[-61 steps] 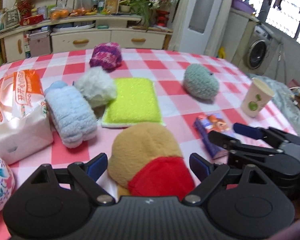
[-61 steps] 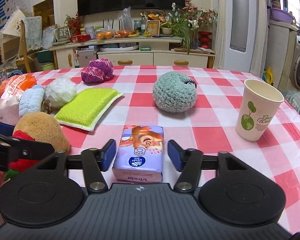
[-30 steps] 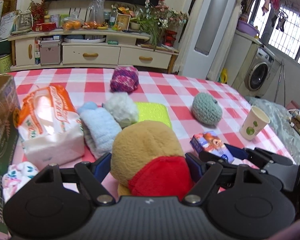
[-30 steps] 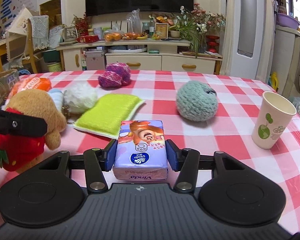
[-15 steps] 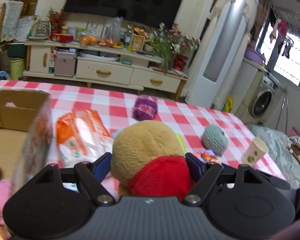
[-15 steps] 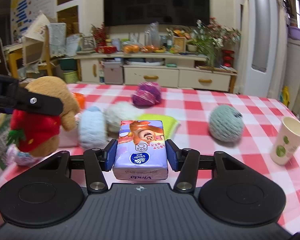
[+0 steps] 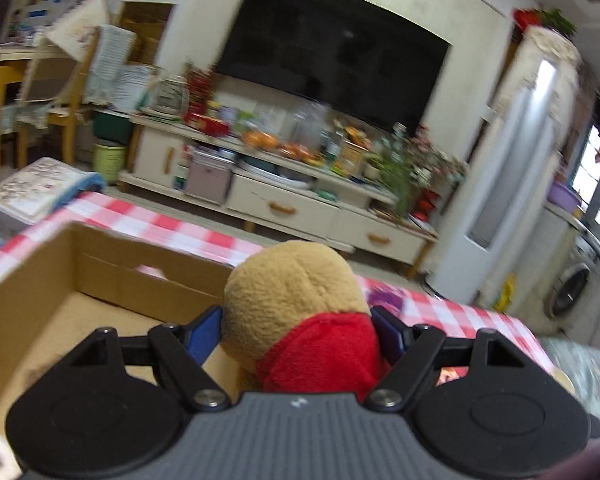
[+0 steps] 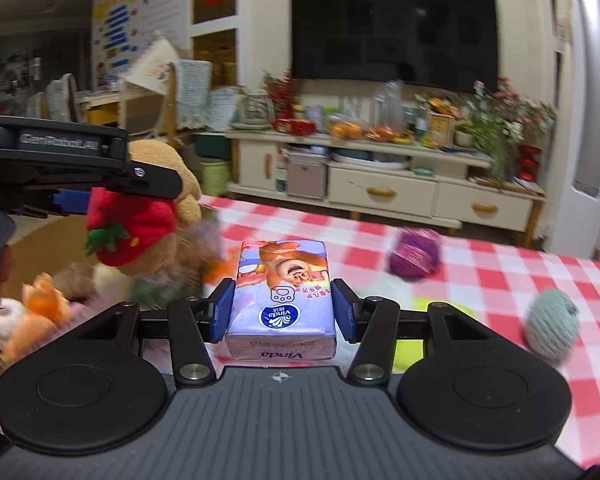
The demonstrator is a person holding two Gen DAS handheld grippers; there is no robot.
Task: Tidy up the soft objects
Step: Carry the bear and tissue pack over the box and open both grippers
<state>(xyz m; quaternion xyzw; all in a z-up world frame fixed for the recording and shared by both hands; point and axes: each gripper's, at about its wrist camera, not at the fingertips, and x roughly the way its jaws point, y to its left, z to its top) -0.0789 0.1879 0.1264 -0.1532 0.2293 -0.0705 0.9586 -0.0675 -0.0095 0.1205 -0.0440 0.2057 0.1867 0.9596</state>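
My left gripper [image 7: 300,332] is shut on a tan plush toy with a red strawberry part [image 7: 296,304] and holds it in the air over an open cardboard box [image 7: 60,280]. In the right wrist view the same toy [image 8: 140,216] hangs at the left above soft toys [image 8: 40,312] lying in the box. My right gripper [image 8: 282,312] is shut on a purple Vinda tissue pack [image 8: 282,300], held above the red-checked table [image 8: 480,276]. A purple yarn ball [image 8: 414,256] and a grey-green yarn ball [image 8: 552,328] lie on the table.
A yellow-green sponge [image 8: 420,336] shows partly behind my right gripper. A white cabinet [image 8: 380,184] with clutter and a TV [image 8: 392,36] stand beyond the table. A chair [image 7: 32,92] stands at the far left.
Both grippers rose and swung left with their loads. The plush now hangs over the cardboard box. The tissue pack has moved left above the table toward the box.
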